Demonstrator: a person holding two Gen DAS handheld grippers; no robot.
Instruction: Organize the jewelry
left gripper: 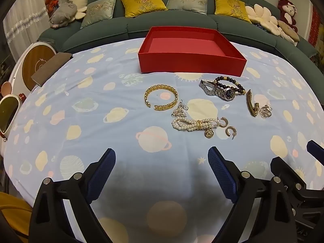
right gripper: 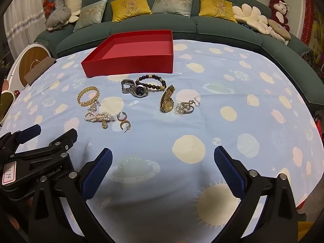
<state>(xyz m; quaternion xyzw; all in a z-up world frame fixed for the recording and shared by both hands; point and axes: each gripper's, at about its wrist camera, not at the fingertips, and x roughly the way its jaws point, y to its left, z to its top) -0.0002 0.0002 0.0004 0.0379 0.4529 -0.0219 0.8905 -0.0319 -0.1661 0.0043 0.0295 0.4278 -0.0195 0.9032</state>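
An empty red box stands at the back of the table. In front of it lie a gold bangle, a silver watch, a dark bead bracelet, a gold watch, a pearl bracelet, two hoop earrings and silver drop earrings. My left gripper and right gripper both hang open above the cloth, nearer than the jewelry, with nothing between the fingers.
A blue planet-print cloth covers the table. A green sofa with cushions and plush toys runs behind it. A brown card and a round wooden item sit at the left edge. In the right wrist view, the left gripper's body is close on the left.
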